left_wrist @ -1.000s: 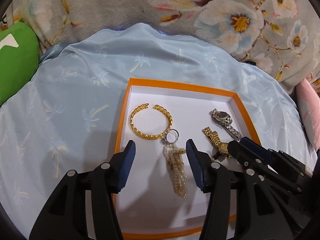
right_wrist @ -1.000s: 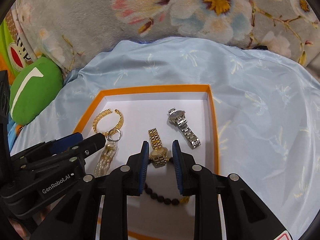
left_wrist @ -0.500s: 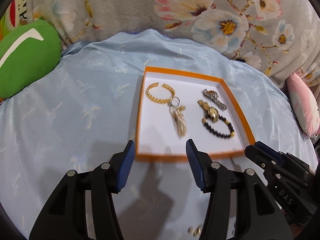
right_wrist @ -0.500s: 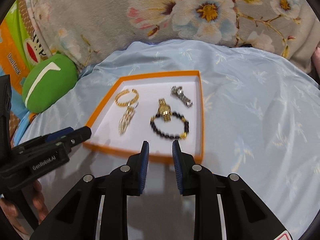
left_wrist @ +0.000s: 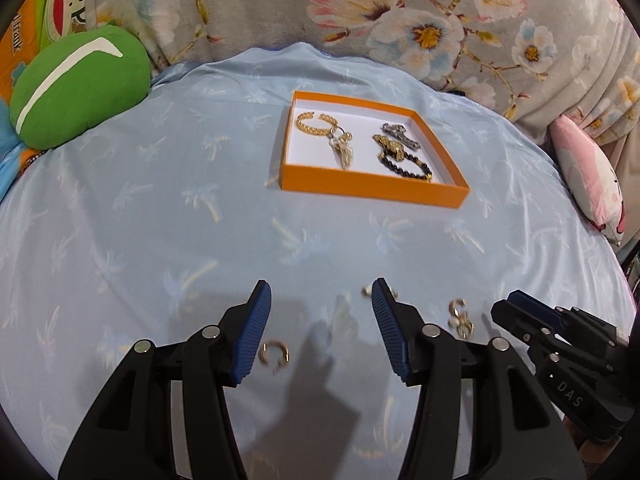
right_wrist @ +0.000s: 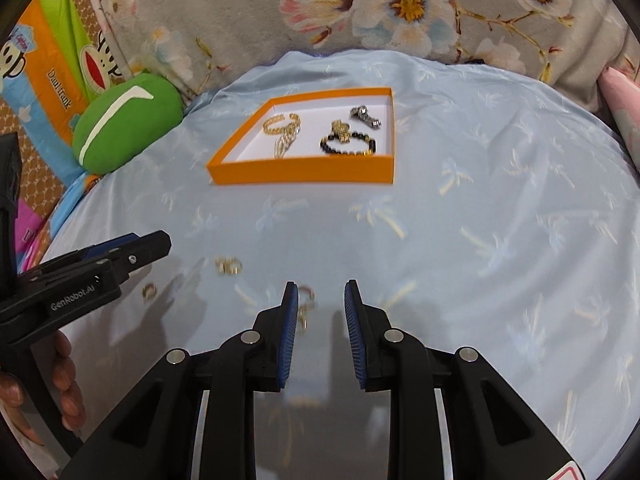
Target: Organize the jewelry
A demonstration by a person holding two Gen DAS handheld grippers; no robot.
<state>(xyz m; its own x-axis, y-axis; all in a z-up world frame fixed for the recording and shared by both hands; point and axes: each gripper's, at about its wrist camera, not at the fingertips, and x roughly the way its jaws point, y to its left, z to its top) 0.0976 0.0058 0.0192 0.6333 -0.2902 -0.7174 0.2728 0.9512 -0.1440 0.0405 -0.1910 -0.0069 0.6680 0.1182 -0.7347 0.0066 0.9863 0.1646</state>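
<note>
Gold rings [left_wrist: 274,354] are lying scattered on the blue cloth [left_wrist: 160,208], well apart from the orange tray [left_wrist: 372,190]. Left tongs [left_wrist: 318,328] are gaping half-wide, empty; right tongs [right_wrist: 322,328] are hanging narrowly parted, gripping nothing.

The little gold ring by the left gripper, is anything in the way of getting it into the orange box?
Nothing visible is. Between the gold ring and the orange box lies only bare blue cloth. The left gripper stands open right beside it.
</note>
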